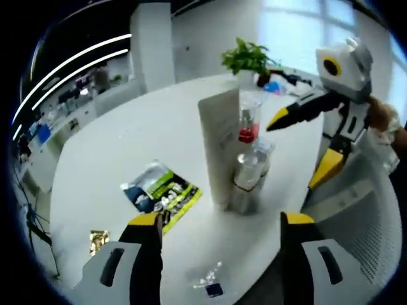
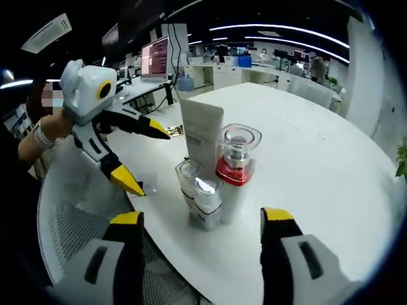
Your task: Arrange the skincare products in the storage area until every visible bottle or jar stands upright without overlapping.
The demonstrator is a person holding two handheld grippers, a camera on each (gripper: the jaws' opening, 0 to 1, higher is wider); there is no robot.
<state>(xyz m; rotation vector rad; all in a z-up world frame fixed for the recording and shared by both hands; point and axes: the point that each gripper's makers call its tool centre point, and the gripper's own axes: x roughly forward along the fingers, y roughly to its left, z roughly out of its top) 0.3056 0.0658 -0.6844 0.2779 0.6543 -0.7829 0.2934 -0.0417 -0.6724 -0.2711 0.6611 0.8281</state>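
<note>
A cluster of skincare products stands upright near the round white table's (image 1: pixel 127 140) edge. It holds a tall white box (image 1: pixel 219 146) (image 2: pixel 202 130), a clear bottle with a red band (image 1: pixel 249 124) (image 2: pixel 237 155) and two small clear bottles (image 1: pixel 251 168) (image 2: pixel 206 200), all close together. My left gripper (image 1: pixel 220 219) is open and short of the cluster, its yellow tips on either side. My right gripper (image 2: pixel 202 217) is open too and faces the cluster from the opposite side. Each shows in the other's view, right gripper (image 1: pixel 302 143) and left gripper (image 2: pixel 145 159), jaws spread.
A green and black sachet (image 1: pixel 162 194) lies flat on the table left of the cluster, with a small gold packet (image 1: pixel 98 240) and a small dark piece (image 1: pixel 214 290) near the edge. A potted plant (image 1: pixel 248 60) stands behind. A grey mesh chair (image 2: pixel 76 216) sits against the table edge.
</note>
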